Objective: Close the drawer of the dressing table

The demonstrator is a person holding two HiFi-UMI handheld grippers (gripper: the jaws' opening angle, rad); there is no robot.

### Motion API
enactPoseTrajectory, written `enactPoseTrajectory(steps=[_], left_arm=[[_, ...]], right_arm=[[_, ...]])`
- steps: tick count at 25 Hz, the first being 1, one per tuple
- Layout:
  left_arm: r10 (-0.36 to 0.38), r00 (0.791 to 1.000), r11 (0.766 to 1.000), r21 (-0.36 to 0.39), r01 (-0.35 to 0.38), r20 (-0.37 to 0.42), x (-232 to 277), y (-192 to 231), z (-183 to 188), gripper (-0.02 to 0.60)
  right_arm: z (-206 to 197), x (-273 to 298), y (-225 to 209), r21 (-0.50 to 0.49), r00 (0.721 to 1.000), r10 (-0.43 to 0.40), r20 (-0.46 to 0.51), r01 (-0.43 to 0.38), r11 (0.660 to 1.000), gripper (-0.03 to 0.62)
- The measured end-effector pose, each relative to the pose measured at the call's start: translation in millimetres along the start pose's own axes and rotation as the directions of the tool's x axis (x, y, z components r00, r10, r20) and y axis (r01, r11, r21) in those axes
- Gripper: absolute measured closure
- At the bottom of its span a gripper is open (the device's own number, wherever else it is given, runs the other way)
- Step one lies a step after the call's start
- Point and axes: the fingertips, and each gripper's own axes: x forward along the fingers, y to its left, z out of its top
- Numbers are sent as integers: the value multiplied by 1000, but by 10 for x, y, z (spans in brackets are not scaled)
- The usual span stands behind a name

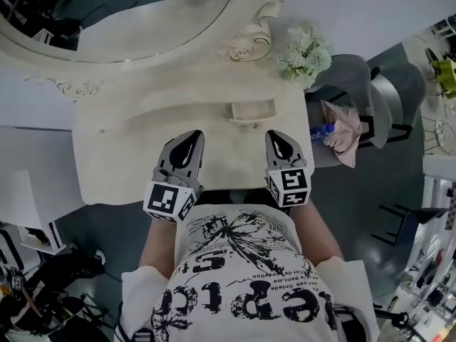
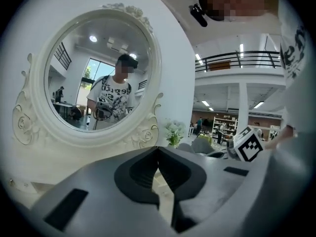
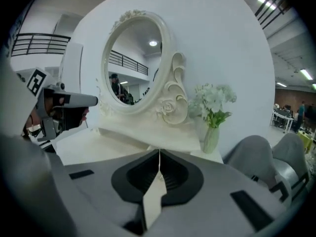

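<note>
The cream dressing table (image 1: pixel 117 159) fills the middle of the head view. A small drawer (image 1: pixel 251 111) sticks out a little from the raised shelf under the oval mirror (image 1: pixel 135 27). My left gripper (image 1: pixel 191 137) hovers over the tabletop, below and left of the drawer, with its jaws together and nothing between them. My right gripper (image 1: pixel 277 137) is just below and right of the drawer, also shut and empty. In the left gripper view the left gripper (image 2: pixel 158 149) points at the mirror (image 2: pixel 101 83). The right gripper (image 3: pixel 159 153) faces the mirror (image 3: pixel 133 63) and table back.
White flowers in a vase (image 1: pixel 305 54) stand at the table's back right corner. A grey chair (image 1: pixel 360 84) sits to the right, with a pink cloth (image 1: pixel 343 137) and a blue-capped bottle (image 1: pixel 320 132). Office furniture lies around the floor edges.
</note>
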Motion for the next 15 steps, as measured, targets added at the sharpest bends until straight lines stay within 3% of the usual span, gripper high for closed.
enactPoseTrajectory(steps=[6,9,15], left_arm=[[-36,999,999,-1,36,-28,160,130,-250,563],[-31,998,999,-18,30,-55,217,213,-415,563],[-58,994,997,-57,53,-96,293,224,-673,563]], right_arm=[[-532,375,64,38,989,11,-148,-6,999,571],[-761,541,68,61,980,22,-200,-10,998,480],[-957,774,-22,103,973,14,-228,10,995,468]])
